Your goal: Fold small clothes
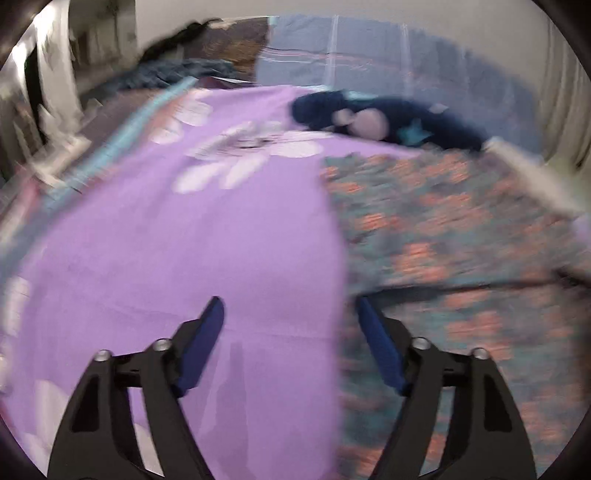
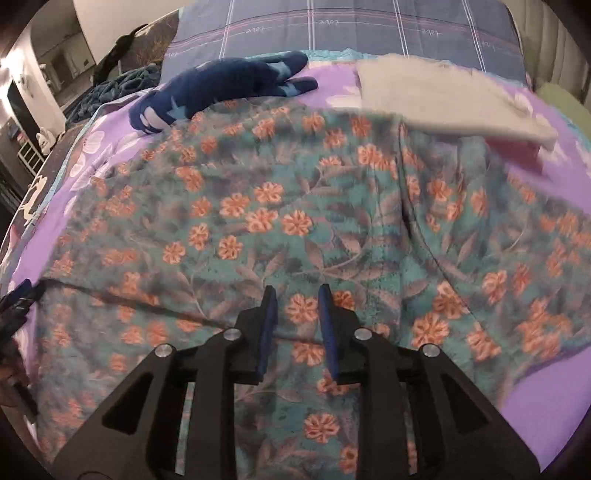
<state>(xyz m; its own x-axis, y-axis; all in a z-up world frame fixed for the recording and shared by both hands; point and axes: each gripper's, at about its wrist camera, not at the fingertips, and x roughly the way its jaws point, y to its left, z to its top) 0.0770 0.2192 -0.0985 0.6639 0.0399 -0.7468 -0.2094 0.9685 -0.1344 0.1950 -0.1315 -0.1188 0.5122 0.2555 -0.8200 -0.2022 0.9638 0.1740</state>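
Floral garment [image 2: 295, 221], teal with orange flowers, lies spread flat on the purple sheet [image 1: 184, 240], filling the space ahead of and under the right gripper [image 2: 297, 291]; right gripper's jaws stand a little apart, blue pads [image 2: 269, 325] facing each other with only a narrow gap, nothing pinched, cloth just below them. Left gripper [image 1: 291, 302] is over the garment's left edge, jaws spread wide, nothing between them: left pad over bare sheet, right pad [image 1: 380, 347] over the floral cloth, cannot tell if either touches. A fold ridge runs across the garment just ahead of the left gripper's right finger and, in the right view, off toward the left gripper [image 2: 18, 299] at the far left edge. Navy garment [image 2: 221, 88] with light stars sits well ahead, at the far left corner of the floral one, touching or just beside it. White cloth [image 2: 443, 99] lies ahead to the right of the right gripper, overlapping the floral one's far right corner, a red bit [image 2: 517, 151] showing under it. Blue plaid pillow [image 2: 351, 33] beyond everything. Left view is motion-blurred
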